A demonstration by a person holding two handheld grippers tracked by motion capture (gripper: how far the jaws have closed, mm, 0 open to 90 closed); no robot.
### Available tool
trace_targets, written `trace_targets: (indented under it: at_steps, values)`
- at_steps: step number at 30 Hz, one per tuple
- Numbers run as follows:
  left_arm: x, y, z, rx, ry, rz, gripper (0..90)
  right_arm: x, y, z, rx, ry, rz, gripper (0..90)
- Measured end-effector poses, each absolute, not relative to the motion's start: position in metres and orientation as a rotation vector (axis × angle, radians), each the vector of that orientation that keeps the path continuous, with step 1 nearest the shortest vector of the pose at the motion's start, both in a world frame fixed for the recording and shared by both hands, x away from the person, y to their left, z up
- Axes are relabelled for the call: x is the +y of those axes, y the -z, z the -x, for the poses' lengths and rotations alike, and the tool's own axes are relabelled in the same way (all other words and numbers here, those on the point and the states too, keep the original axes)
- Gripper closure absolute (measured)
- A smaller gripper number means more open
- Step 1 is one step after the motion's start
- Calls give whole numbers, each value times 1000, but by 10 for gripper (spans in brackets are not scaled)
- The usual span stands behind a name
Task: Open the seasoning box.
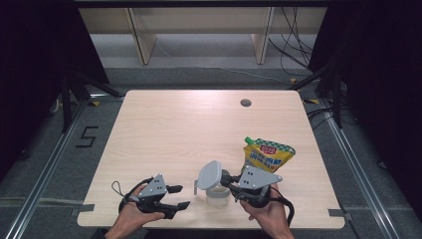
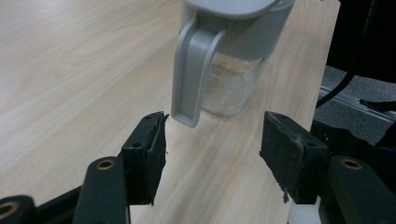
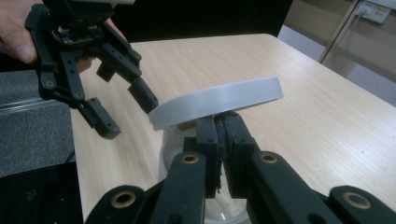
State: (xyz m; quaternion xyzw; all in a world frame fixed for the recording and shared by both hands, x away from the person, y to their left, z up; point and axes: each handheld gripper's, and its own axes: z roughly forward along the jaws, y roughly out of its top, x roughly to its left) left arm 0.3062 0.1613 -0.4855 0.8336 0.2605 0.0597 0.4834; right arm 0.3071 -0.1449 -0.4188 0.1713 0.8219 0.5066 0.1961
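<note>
Near the front edge of the table (image 1: 164, 124), the jar (image 1: 218, 195) stands between the two tongs: the left gripper (image 1: 181, 197) sits just to its left, apart from it, and the right gripper (image 1: 228, 178) is right up against it from the right. The lid (image 1: 210, 174) tilts up above the jar's mouth, at the tips of the right gripper, with the handle (image 2: 191, 74) hanging down the side facing the left gripper. Behind the right gripper, farther up the table, lies the pouch (image 1: 267, 154). Well beyond both, near the far edge, sits the cable hole (image 1: 245, 103).
</note>
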Motion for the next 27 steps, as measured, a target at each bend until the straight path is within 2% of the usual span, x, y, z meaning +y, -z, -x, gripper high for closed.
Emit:
trace_targets:
  at_steps: [20, 27]
  values:
    - [169, 494, -306, 653, -147, -2056, 365, -114, 417, -303, 2348, -1399, -388, 840]
    - [170, 495, -304, 665, -148, -2056, 362, -133, 417, -301, 2328, -1387, -425, 803]
